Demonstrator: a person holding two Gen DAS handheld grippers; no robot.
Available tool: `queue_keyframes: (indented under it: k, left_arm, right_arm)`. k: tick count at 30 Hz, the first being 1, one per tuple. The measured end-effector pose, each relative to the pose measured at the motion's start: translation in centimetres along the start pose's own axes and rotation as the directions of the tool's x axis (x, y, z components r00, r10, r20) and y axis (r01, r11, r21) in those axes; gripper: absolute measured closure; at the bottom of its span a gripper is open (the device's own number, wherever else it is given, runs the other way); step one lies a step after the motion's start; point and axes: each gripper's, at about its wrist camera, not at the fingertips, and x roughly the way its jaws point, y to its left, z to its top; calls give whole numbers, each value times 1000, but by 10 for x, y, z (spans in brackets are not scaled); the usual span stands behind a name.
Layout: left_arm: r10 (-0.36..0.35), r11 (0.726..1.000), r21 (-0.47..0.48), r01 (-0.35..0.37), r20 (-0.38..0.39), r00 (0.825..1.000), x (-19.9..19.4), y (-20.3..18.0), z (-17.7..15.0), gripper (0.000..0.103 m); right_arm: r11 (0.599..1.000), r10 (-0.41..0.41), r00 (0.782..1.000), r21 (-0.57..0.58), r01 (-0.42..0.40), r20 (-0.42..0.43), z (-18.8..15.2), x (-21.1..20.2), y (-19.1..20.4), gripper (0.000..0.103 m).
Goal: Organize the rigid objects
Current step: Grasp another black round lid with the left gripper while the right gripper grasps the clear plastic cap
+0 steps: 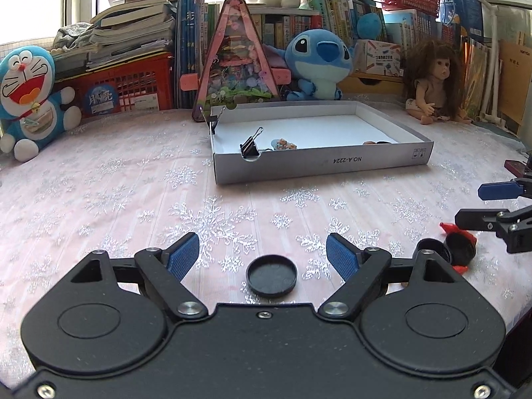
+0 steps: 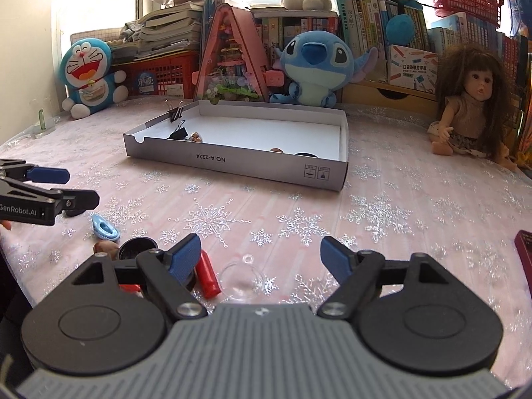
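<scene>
A black round lid (image 1: 271, 276) lies flat on the snowflake tablecloth between the spread fingers of my left gripper (image 1: 262, 249), which is open and not touching it. My right gripper (image 2: 261, 249) is open too, over a clear plastic dome (image 2: 241, 281) with a red cylinder (image 2: 207, 277) just inside its left finger. A black cap (image 2: 136, 247), a small blue piece (image 2: 104, 227) and a brown piece (image 2: 104, 247) lie to the left. The grey cardboard tray (image 1: 319, 163) beyond holds a binder clip (image 1: 249, 146) and small figures.
Each gripper shows at the other view's edge: right gripper (image 1: 478, 204), left gripper (image 2: 73, 188). Plush toys, a doll (image 2: 472, 113), a pink triangular house (image 1: 236, 63), red crates and books line the back. A dark red object (image 2: 525, 249) lies at the right edge.
</scene>
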Motion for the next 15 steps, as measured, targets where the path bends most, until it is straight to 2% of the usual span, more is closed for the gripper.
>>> queue_keyframes:
  k: [7, 15]
  left_arm:
    - [5, 1000, 15, -5, -10, 1000, -5, -3, -12, 22]
    - [-11, 1000, -15, 11, -12, 1000, -7, 2, -15, 35]
  right_arm:
    - [1000, -18, 1000, 13, 18, 1, -6, -8, -8, 16]
    - [999, -51, 999, -3, 51, -5, -14, -12, -10, 16]
